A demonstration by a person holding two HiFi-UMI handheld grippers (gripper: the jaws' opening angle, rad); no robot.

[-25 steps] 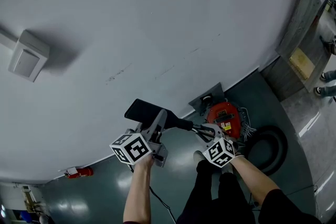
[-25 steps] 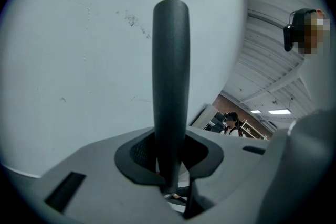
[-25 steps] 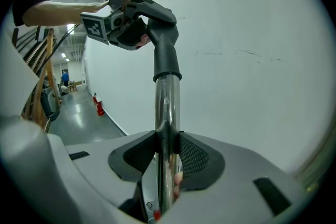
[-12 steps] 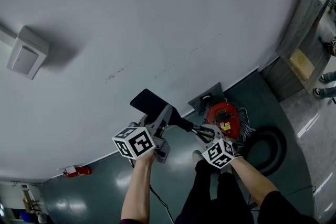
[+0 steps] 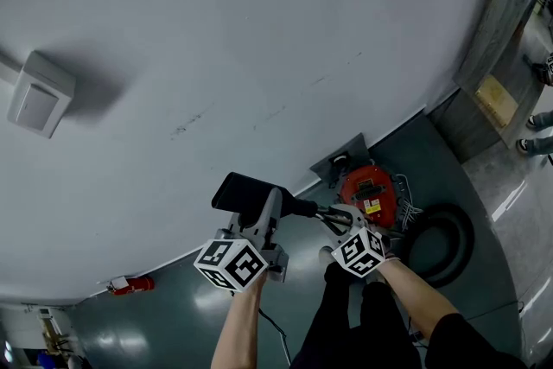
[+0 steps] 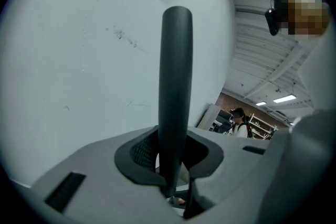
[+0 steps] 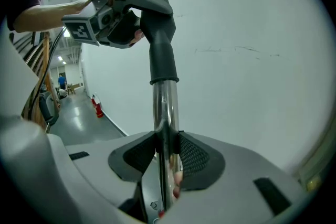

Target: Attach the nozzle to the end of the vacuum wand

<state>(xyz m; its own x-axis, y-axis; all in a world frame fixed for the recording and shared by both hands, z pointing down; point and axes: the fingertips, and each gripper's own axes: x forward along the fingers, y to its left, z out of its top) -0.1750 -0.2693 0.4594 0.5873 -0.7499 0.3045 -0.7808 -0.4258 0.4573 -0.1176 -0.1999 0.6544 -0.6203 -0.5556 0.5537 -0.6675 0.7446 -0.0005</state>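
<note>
The black nozzle [image 5: 246, 190] is a flat head with a bent neck [image 7: 160, 55]. My left gripper [image 5: 270, 219] is shut on it, and in the left gripper view the nozzle [image 6: 176, 86] stands edge-on between the pads of that gripper [image 6: 170, 165]. The chrome vacuum wand [image 7: 165, 113] runs up between the pads of my right gripper [image 7: 167, 152], which is shut on it. The neck's sleeve sits over the wand's end [image 5: 328, 213]. In the head view my right gripper [image 5: 344, 219] holds the wand just right of the nozzle. The left gripper [image 7: 105, 18] shows at the upper left of the right gripper view.
A white wall [image 5: 259, 39] fills the area ahead, with a wall box [image 5: 39, 95] on it. The red vacuum body [image 5: 367, 194] and a coiled black hose [image 5: 442, 242] lie on the grey floor. A red extinguisher [image 5: 130, 283] stands at the left, and a grey cabinet [image 5: 501, 30] at the right.
My left gripper has rolled and shifted slightly down and to the right, turning the nozzle with it. The right gripper and the wand have stayed in place.
</note>
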